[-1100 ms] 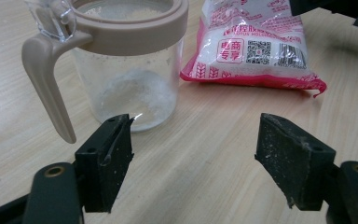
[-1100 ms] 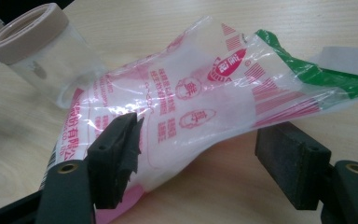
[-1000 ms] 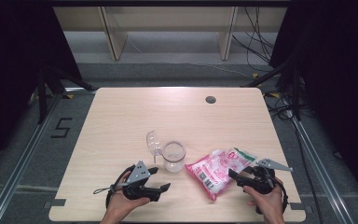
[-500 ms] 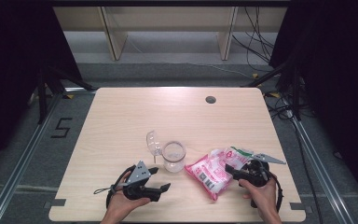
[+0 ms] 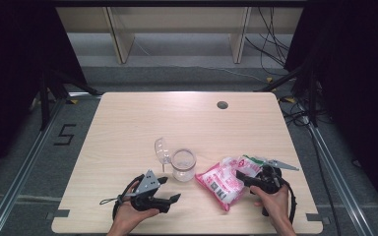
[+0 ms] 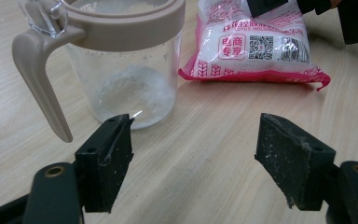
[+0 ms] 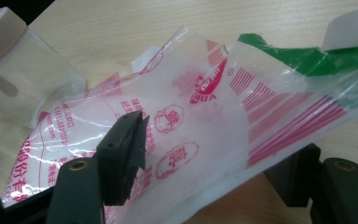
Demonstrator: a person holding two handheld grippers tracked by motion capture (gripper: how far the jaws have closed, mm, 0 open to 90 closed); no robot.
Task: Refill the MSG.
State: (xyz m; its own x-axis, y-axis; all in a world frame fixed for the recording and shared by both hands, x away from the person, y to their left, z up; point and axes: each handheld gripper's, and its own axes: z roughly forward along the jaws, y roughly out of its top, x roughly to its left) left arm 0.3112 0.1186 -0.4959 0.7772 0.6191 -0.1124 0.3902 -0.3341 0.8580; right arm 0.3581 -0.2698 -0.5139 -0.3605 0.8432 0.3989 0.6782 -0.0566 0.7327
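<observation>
A clear glass jar point(image 5: 183, 164) with a beige rim and a little white powder at its bottom stands near the table's front; its lid point(image 5: 162, 149) is flipped open to the left. Right of it lies a pink and white bag point(image 5: 224, 182) with a green torn top. My left gripper point(image 5: 169, 189) is open just in front of the jar point(image 6: 126, 84), with nothing between its jaws. My right gripper point(image 5: 246, 178) is open at the bag's right end. In the right gripper view the bag's upper part point(image 7: 205, 107) lies between the wide jaws.
A small round hole point(image 5: 222, 104) sits near the table's far edge. The far half of the wooden table point(image 5: 177, 123) is bare. Shelving and cables stand beyond it, and a "5" mark point(image 5: 64, 133) is on the floor at the left.
My right gripper has moved left from beside the bag to its upper end, so the film now lies between its jaws. The left gripper has stayed put.
</observation>
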